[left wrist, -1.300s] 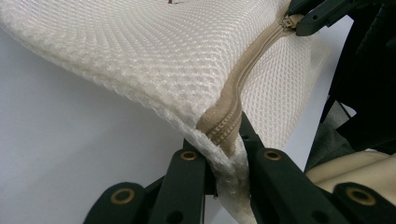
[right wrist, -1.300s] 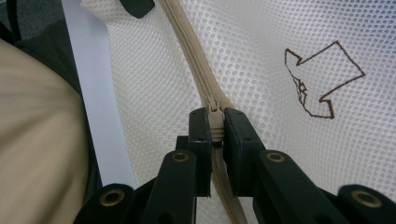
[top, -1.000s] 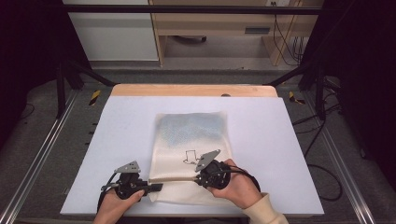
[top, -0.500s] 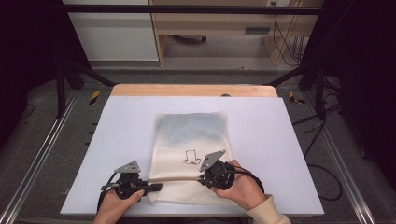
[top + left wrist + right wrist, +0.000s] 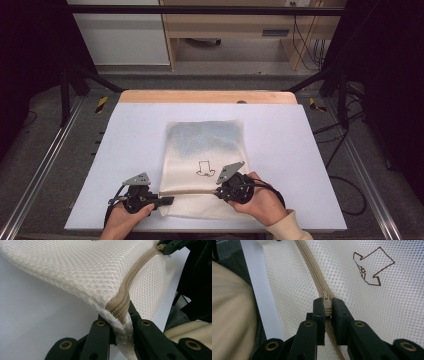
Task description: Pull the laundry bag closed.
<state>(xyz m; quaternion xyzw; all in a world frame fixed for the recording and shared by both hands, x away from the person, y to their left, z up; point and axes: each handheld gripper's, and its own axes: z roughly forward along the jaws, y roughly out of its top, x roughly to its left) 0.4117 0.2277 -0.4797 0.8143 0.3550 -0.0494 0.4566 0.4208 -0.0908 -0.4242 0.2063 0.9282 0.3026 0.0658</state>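
A cream mesh bag [image 5: 205, 145] lies flat on the white table [image 5: 300, 150], with a beige zip [image 5: 192, 191] across its near end and a small brown arrow mark [image 5: 204, 169]. My left gripper [image 5: 169, 201] is shut on the bag's near left corner, at the end of the zip [image 5: 125, 297]; its jaws [image 5: 122, 321] pinch the mesh and zip tape. My right gripper [image 5: 219, 192] is shut on the zip pull [image 5: 326, 298], jaws [image 5: 326, 305] close on both sides of it. The zip teeth ahead of the pull look closed. The arrow mark [image 5: 372, 267] lies just beyond.
A wooden strip [image 5: 210, 96] runs along the table's far edge. Metal rails [image 5: 45, 165] flank the table on both sides. Cables [image 5: 345, 185] trail on the floor at the right. A pale cabinet [image 5: 120, 35] and a wooden shelf [image 5: 235, 30] stand behind.
My right gripper has shifted slightly to the right along the zip with the pull in it. The left gripper has kept still on the corner.
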